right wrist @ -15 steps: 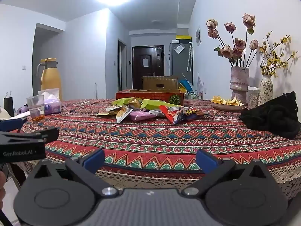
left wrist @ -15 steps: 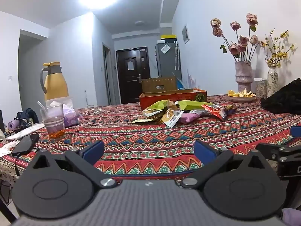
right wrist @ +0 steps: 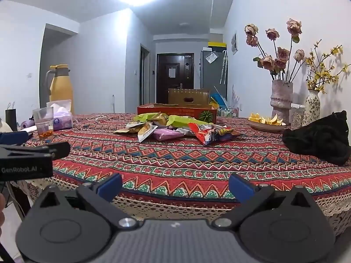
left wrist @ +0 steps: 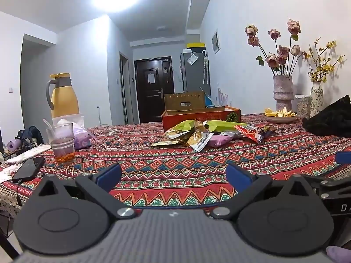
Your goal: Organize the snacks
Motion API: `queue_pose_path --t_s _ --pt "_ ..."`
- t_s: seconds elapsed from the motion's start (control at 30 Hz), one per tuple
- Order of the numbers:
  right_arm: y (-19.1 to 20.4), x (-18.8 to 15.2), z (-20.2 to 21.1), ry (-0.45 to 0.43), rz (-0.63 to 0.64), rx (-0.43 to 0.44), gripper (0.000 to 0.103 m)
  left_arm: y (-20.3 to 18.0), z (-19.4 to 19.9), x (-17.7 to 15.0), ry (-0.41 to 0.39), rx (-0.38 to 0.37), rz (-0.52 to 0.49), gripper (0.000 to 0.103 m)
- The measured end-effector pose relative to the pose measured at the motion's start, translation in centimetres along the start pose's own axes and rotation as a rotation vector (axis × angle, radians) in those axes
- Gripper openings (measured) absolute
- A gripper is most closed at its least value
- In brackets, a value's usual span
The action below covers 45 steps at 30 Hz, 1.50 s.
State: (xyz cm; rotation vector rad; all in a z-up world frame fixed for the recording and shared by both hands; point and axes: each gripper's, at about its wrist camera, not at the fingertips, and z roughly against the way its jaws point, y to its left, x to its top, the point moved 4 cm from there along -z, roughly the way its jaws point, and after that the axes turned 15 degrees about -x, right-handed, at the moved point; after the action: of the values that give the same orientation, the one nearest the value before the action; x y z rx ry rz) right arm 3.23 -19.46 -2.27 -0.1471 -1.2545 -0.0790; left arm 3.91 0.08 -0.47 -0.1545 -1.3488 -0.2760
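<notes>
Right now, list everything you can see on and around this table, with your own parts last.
snack packets: a loose pile, green, gold, purple and red, mid-table
cardboard box: one, red-orange, open, right behind the pile
tablecloth: one, red patterned, covering the table
thermos jug: one, yellow with grey handle, far left
glass: one, clear, orange bits at the bottom, left
tissue pack: one, purple, behind the glass
phone: one, black, left edge
vases: two, one pinkish with dried roses, one patterned with yellow sprigs, right by the wall
dish: one, yellow pieces in it, before the vases
black bag: one, right edge
left hand-held gripper: open, empty, over the near edge
right hand-held gripper: open, empty, short of the table
</notes>
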Motion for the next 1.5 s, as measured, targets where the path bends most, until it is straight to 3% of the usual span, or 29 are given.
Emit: queue_pose_path --t_s 1.5 --pt "-0.04 -0.15 -0.03 0.02 -0.006 0.004 0.103 -0.48 0.24 -0.07 0.002 -0.017 -0.008 0.103"
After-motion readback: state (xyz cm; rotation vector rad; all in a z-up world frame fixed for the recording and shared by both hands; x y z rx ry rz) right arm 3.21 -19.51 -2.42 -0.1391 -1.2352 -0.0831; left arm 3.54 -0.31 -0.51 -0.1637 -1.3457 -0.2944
